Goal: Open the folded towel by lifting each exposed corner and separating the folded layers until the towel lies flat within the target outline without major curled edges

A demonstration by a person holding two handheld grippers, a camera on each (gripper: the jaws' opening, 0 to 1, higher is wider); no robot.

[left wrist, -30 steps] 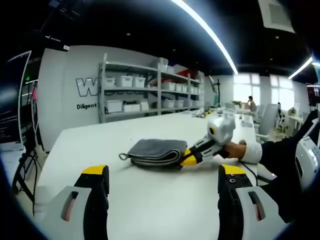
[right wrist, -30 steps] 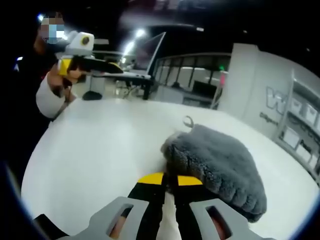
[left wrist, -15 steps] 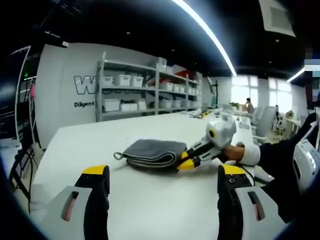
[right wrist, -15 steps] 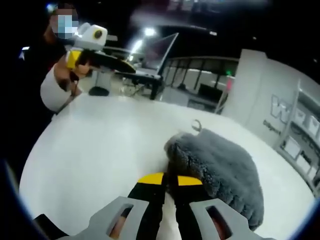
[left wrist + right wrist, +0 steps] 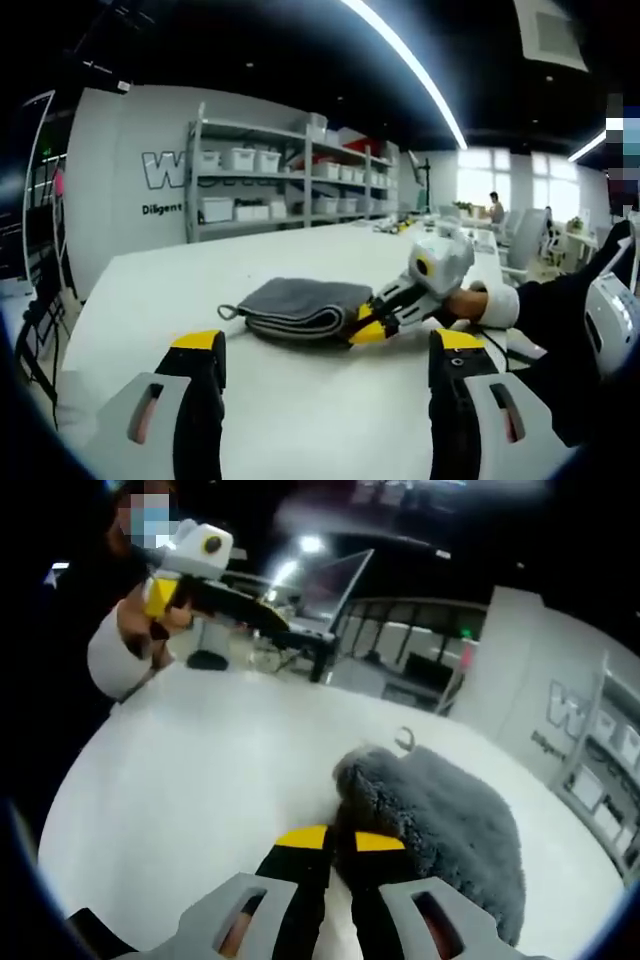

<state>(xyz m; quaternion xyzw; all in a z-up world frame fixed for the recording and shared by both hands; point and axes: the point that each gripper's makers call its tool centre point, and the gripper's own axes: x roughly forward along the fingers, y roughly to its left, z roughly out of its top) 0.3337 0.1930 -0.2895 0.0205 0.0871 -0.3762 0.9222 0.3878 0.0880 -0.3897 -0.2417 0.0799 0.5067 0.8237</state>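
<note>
Right tongs (image 5: 340, 842) are pinching a corner of the soft, floppy gray towel (image 5: 440, 825) at lower middle, a good grab spot, while left tongs (image 5: 325, 355) are hanging wide apart, holding nothing.

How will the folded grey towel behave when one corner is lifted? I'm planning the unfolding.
The towel looks plush and soft, so it will probably droop rather than hold shape. Its stacked layers may peel apart unevenly. The right gripper seems closed on its edge.

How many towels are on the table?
1: a folded grey towel lies on the white table, with the right gripper closed on its edge. The left gripper is away from it.
</note>
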